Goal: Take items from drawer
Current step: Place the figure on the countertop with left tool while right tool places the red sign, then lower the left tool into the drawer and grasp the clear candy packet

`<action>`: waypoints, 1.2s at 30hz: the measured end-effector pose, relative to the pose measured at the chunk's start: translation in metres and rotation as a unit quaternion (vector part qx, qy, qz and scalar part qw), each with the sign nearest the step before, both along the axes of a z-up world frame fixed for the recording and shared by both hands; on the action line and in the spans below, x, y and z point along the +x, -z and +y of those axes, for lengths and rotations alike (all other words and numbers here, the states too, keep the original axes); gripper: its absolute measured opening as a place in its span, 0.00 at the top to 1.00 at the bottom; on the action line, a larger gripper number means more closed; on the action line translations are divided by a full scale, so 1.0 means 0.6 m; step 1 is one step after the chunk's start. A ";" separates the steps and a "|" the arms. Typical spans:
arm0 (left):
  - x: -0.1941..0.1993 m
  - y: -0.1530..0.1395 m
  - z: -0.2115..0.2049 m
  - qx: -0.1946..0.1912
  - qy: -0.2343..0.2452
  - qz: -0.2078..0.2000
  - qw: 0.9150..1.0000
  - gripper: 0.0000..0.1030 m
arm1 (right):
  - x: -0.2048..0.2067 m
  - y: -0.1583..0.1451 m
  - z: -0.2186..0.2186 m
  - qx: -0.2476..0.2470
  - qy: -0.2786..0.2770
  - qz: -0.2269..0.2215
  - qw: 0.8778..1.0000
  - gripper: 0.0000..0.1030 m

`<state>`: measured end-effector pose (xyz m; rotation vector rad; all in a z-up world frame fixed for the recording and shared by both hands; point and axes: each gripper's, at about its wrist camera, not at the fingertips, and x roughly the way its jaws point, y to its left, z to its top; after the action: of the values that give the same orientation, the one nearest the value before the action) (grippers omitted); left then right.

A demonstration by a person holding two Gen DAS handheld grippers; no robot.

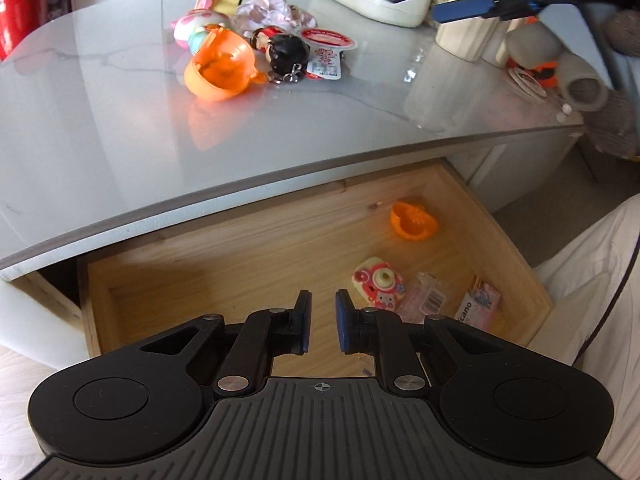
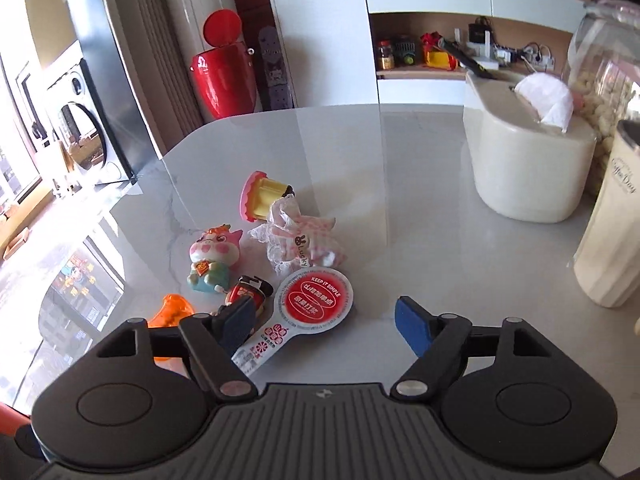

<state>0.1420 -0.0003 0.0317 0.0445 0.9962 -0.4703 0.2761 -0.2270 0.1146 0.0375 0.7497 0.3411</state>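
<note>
Drawer [image 1: 240,248] stands open under the tabletop [image 1: 120,140]; left tongs [image 1: 323,320], narrow and empty, hang over it. Next: widen toward the toy camera [image 1: 378,282]. Right tongs [image 2: 324,326] gape wide, empty, above unloaded toys.

The left wrist view looks steeply down into the open wooden drawer [image 1: 256,248]. The right wrist view looks across the glossy grey tabletop [image 2: 420,208]. Both share the toy pile [image 1: 240,40].

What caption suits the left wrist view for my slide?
Nearly closed, empty left tool above open wooden drawer holding a small orange plastic cup and pink toy camera.
</note>
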 end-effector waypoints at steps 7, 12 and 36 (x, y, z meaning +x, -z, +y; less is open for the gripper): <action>0.007 0.027 -0.066 0.012 0.108 0.052 0.993 0.85 | -0.126 0.014 -0.093 0.003 -0.061 0.031 0.998 0.18; 0.022 0.067 -0.158 0.085 0.204 0.062 0.973 0.85 | -0.146 0.068 -0.161 0.005 0.002 0.078 0.997 0.18; 0.033 0.131 -0.221 0.163 0.267 0.089 0.946 0.79 | -0.158 0.076 -0.183 -0.003 -0.002 0.085 0.996 0.14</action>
<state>0.1616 -0.1331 -0.0472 0.5917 1.2335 -0.8083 0.1815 -0.3365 0.0689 0.0601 0.9189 0.3423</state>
